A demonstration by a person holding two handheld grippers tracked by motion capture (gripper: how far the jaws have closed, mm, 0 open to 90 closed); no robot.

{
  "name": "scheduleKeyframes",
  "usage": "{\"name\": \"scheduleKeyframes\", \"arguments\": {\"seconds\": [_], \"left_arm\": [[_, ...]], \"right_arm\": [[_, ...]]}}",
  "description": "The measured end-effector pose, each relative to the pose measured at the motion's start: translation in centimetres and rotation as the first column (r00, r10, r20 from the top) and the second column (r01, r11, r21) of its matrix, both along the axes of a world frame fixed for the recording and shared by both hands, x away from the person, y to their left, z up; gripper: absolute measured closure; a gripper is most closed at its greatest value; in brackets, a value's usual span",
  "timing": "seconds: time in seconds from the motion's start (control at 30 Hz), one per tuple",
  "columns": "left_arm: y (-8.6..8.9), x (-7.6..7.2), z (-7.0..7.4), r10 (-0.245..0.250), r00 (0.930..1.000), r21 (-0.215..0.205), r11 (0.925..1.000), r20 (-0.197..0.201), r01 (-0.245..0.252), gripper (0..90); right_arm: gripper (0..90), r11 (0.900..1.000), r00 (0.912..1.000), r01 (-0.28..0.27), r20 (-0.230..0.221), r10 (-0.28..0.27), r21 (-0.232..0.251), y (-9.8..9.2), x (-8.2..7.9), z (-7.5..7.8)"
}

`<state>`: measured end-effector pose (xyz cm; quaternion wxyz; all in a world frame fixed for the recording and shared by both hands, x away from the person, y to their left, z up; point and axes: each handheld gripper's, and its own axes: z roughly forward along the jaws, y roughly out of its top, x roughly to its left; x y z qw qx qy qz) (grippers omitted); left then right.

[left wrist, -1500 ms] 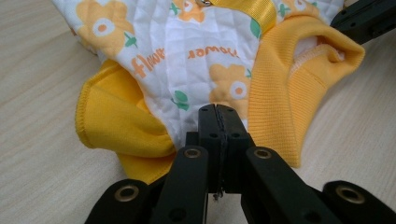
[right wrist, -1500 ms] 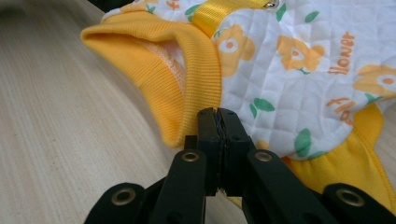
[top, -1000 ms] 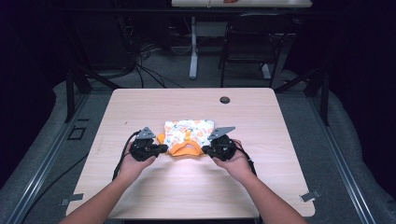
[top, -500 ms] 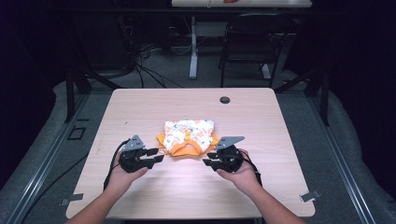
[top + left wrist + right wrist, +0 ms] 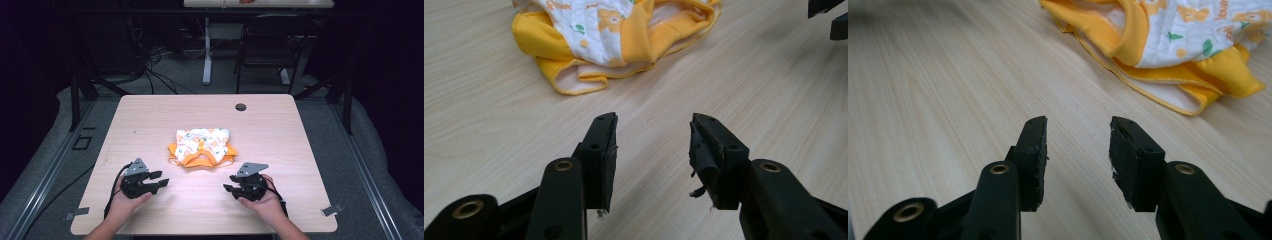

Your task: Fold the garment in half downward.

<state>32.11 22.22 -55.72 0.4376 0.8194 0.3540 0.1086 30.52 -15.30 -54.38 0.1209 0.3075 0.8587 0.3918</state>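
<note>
Folded garment (image 5: 202, 147) lies mid-table, a compact orange-and-white bundle, printed panel on top, orange trim showing along the near edge. Fold looks finished, judging by the tidy shape; little seems left beyond perhaps squaring a hem.

Left gripper (image 5: 159, 179) and right gripper (image 5: 228, 190) sit near the table's (image 5: 150, 110) front edge, either side of the bundle and apart from it. Jaws of both have just been opening, nothing between them, bare wood visible in the gap.

Wide bare wood all round the garment; small dark grommet (image 5: 241, 107) far back, well clear. Front edge close under the person's hands
</note>
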Motion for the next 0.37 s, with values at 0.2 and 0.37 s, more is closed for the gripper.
{"name": "scheduleKeyframes", "arguments": {"seconds": [0.2,0.37], "left_arm": [[0.1,-0.1,-0.6,0.005,1.0000,0.002,1.0000,-0.001,-0.005,53.5],[-0.3,-0.1,-1.0,-0.016,0.9999,0.033,0.9993,0.004,0.015,53.5]], "right_arm": [[56.5,1.000,0.9996,0.024,0.012,-0.024,0.007,-0.4,-0.6,-1.2],[56.4,0.999,0.9995,0.010,0.029,-0.009,-0.033,0.1,-0.7,-1.8]]}}
